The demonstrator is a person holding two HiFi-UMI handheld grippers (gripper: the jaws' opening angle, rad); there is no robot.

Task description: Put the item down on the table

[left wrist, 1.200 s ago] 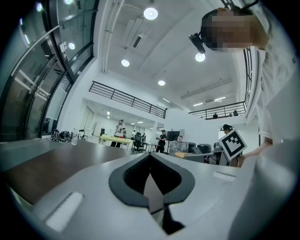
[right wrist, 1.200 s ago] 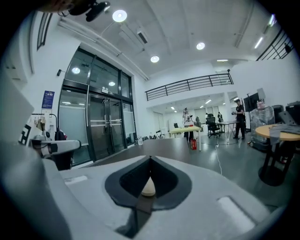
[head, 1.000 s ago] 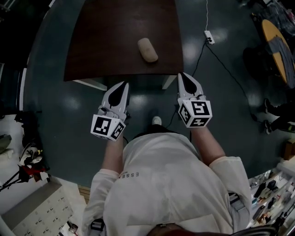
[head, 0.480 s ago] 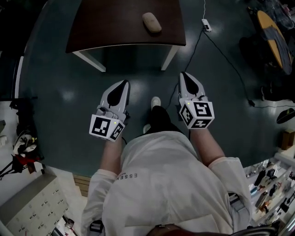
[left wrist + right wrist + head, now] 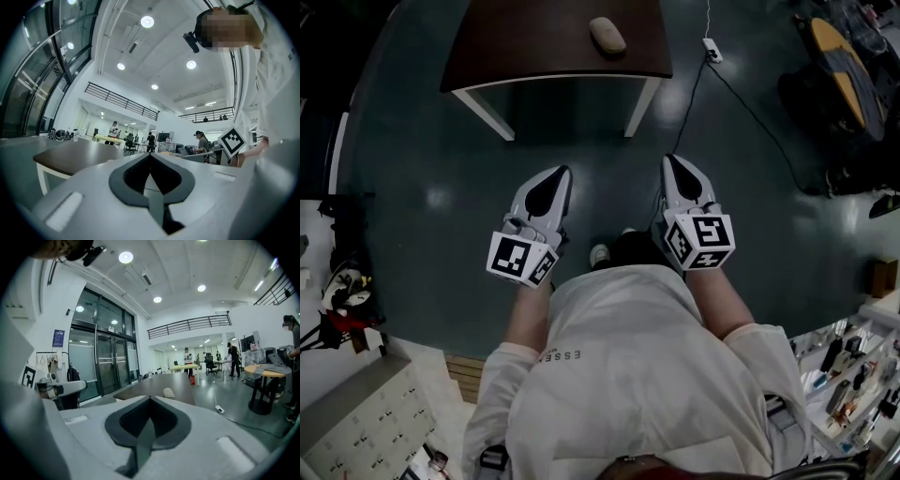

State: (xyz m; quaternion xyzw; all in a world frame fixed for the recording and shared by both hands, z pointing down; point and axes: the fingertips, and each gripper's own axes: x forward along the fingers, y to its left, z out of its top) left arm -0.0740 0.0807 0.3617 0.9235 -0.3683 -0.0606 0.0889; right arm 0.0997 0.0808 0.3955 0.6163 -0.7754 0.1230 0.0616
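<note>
Tabletop [image 5: 553,47] cut off at twelve o'clock, beige item [image 5: 607,35] lying on it. Left tongs [image 5: 562,172] and right tongs [image 5: 668,159] closed, empty, side by side, aimed at twelve, well short of it.

Glossy dark floor [image 5: 412,187] — glass doors [image 5: 101,364], round ceiling lights [image 5: 125,258].

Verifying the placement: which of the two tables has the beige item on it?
The dark brown rectangular table straight ahead, with the beige item on it; the round yellow table at right lacks it.
</note>
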